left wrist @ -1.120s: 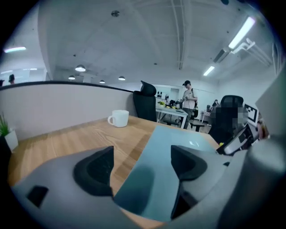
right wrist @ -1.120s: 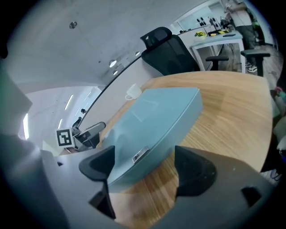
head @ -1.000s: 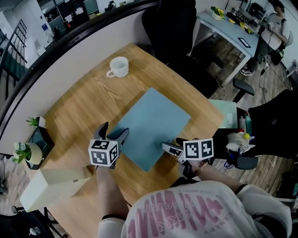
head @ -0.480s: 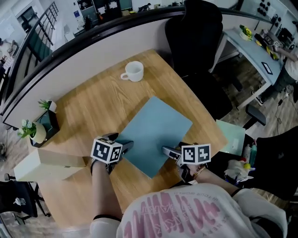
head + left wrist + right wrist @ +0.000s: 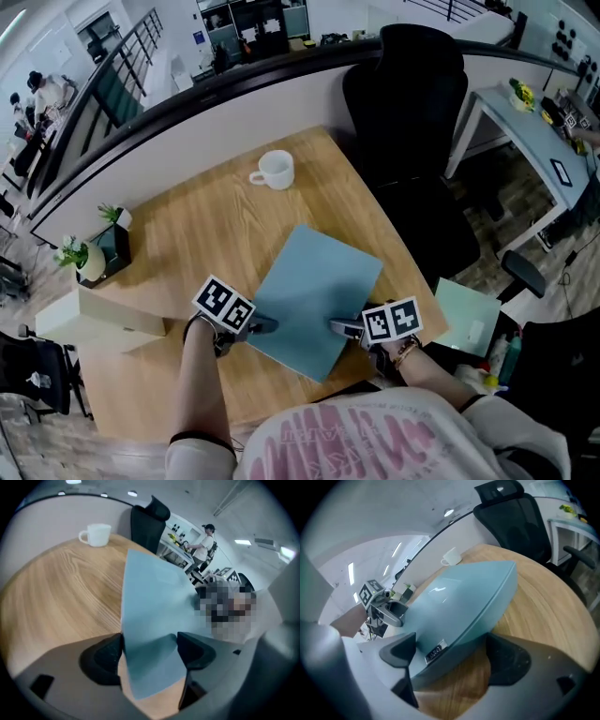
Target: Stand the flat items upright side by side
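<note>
A teal flat item (image 5: pixel 314 291) lies on the wooden table (image 5: pixel 187 234). My left gripper (image 5: pixel 261 326) is at its near left corner. In the left gripper view that corner (image 5: pixel 150 602) sits between the jaws of the left gripper (image 5: pixel 150 656); they have just closed a little, and no firm press shows. My right gripper (image 5: pixel 339 327) is at the near right edge. Its jaws have just been opening, and in the right gripper view the right gripper (image 5: pixel 450 656) straddles the item's thick edge (image 5: pixel 459 606) with gaps.
A white mug (image 5: pixel 275 171) stands at the table's far side. Small plant pots (image 5: pixel 103 248) and a long cream box (image 5: pixel 94 319) sit at the left. A black chair (image 5: pixel 412 94) is behind the table. A pale green sheet (image 5: pixel 469 317) lies past the right edge.
The left gripper has slid from the item's left side to its near left corner and tipped down. The right gripper has shifted slightly along the near edge. The head view has swung.
</note>
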`<action>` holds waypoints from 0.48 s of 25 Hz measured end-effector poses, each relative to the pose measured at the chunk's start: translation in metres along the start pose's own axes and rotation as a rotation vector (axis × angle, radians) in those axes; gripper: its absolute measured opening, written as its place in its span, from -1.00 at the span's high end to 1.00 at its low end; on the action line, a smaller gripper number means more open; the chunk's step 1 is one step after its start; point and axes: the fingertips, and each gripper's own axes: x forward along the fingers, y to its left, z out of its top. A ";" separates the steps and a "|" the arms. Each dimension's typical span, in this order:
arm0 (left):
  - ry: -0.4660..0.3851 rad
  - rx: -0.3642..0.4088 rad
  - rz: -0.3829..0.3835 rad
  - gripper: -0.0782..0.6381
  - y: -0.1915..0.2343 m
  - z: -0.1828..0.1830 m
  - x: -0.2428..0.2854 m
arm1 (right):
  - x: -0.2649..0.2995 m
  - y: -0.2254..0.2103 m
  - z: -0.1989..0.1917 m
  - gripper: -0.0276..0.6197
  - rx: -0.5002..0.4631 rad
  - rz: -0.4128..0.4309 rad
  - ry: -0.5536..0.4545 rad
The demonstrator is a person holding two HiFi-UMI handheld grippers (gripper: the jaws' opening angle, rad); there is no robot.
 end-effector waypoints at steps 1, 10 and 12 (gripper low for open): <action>0.028 -0.009 -0.014 -0.28 -0.006 -0.004 0.003 | -0.002 -0.002 -0.001 -0.55 -0.019 0.013 0.015; -0.071 -0.053 0.010 -0.31 -0.020 -0.004 0.012 | -0.003 -0.002 0.003 -0.61 -0.105 0.005 -0.069; -0.106 -0.077 0.028 -0.31 -0.031 -0.011 0.014 | -0.004 -0.002 -0.002 -0.66 -0.140 0.007 -0.040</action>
